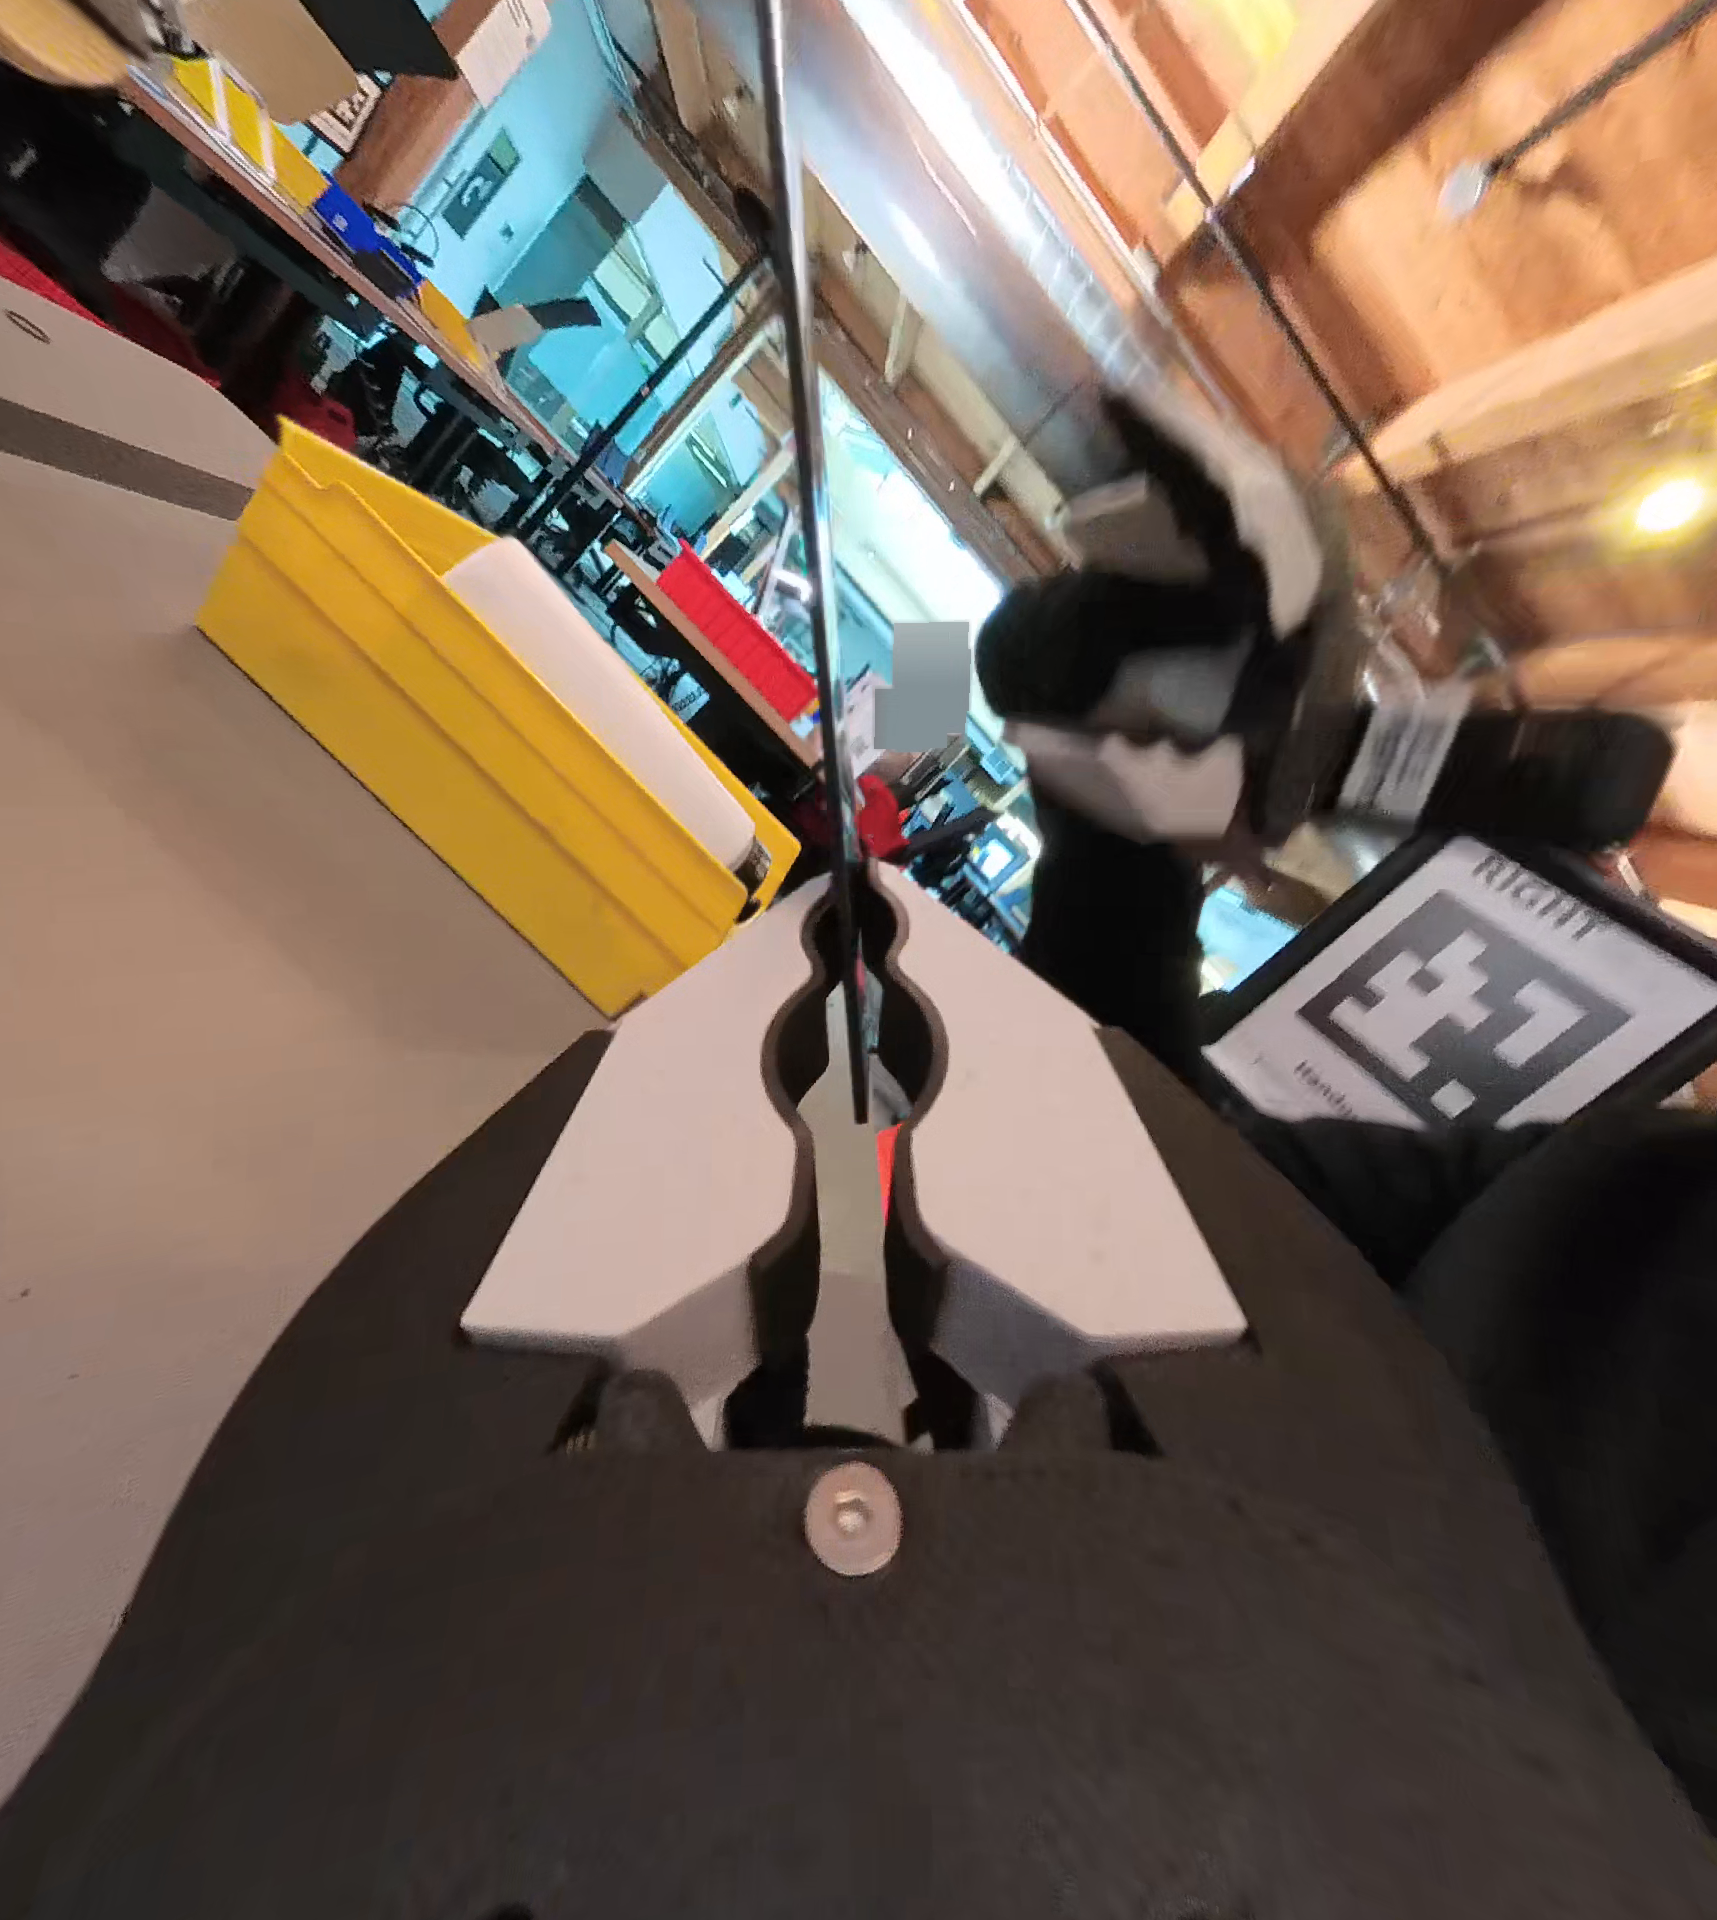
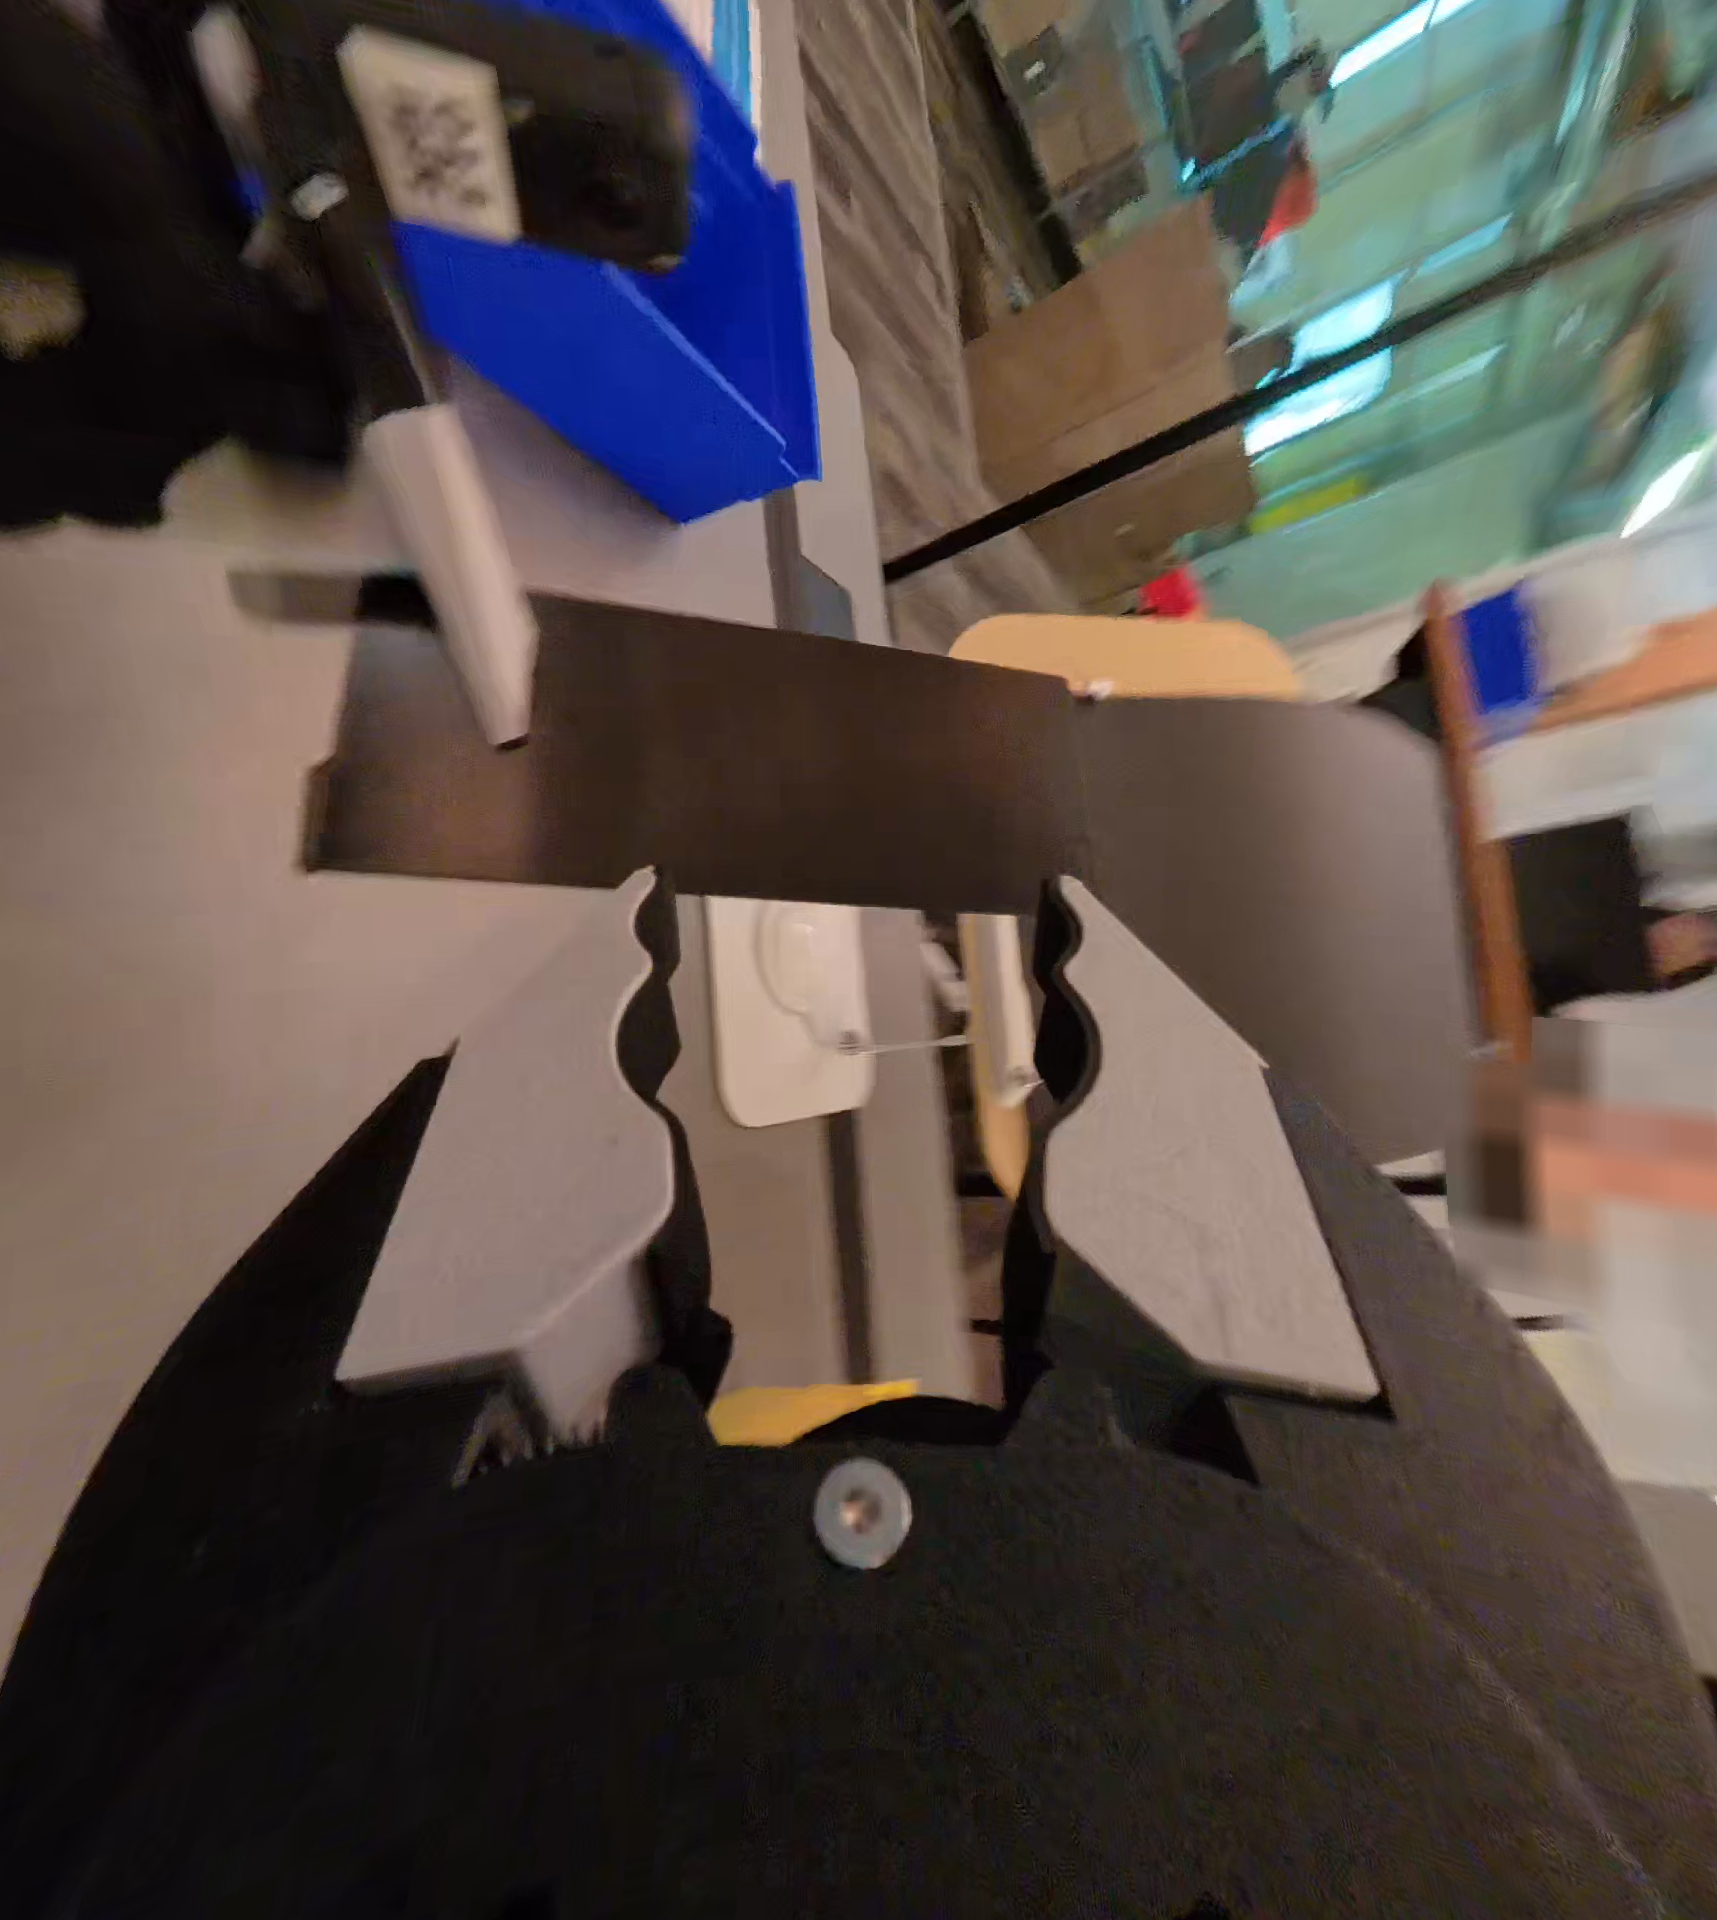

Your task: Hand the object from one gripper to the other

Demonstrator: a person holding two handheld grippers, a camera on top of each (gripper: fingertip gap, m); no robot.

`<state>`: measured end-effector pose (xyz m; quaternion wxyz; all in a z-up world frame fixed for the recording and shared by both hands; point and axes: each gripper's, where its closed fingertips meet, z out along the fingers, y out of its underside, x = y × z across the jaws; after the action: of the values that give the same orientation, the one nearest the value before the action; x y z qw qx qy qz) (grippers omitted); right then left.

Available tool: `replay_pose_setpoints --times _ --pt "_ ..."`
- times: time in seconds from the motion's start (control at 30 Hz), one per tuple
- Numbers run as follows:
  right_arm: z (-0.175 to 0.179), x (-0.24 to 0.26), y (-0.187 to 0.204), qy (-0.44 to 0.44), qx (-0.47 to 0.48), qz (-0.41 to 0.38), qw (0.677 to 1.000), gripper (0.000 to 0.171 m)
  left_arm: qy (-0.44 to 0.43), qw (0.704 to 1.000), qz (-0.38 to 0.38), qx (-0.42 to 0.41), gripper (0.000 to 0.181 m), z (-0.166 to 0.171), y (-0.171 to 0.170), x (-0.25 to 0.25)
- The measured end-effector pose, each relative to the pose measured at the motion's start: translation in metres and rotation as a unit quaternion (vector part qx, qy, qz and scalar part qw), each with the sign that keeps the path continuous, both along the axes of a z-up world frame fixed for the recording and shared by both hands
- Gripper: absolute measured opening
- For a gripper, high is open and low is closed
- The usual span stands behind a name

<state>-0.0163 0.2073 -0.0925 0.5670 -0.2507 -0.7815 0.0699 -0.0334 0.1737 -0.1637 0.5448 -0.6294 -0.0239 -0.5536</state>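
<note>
Left wrist view: left claw [image 1: 859,883] pinching thin black plate [image 1: 812,582] edge-on, offered for transfer; right claw [image 2: 854,883] spread, ready to receive.

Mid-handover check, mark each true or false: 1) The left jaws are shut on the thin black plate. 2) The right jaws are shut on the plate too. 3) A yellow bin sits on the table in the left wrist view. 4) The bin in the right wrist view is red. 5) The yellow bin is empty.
1) True: the left gripper pinches the black plate edge-on.
2) False: the right gripper has its jaws spread apart, with the plate just beyond their tips, not clamped.
3) True: the yellow bin rests on the table.
4) False: that bin is blue.
5) False: a white roll lies in it.
</note>
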Motion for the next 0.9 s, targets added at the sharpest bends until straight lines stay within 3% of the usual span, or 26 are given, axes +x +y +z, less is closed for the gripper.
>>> replay_pose_setpoints --times 0.23,0.37,0.47,0.63,0.9 --pt "-0.053 -0.002 -0.054 0.046 0.175 0.019 0.983 0.055 -0.103 0.995 -0.004 -0.02 0.0 0.011 0.003 -0.009" --pt "-0.063 -0.007 -0.05 0.063 0.245 -0.008 0.968 0.027 -0.142 0.99 -0.019 -0.018 0.0 0.019 0.001 -0.005" --pt "-0.062 -0.008 -0.045 0.086 0.258 -0.016 0.962 0.01 -0.153 0.988 -0.031 -0.022 0.0 0.023 0.0 0.0" --pt "-0.062 -0.006 -0.045 0.104 0.266 -0.008 0.958 0.006 -0.154 0.987 -0.04 -0.031 0.0 0.02 0.0 0.004" --pt "-0.06 -0.001 -0.036 0.093 0.165 -0.021 0.982 0.0 -0.082 0.996 0.006 0.022 0.037 0.025 -0.003 -0.002"
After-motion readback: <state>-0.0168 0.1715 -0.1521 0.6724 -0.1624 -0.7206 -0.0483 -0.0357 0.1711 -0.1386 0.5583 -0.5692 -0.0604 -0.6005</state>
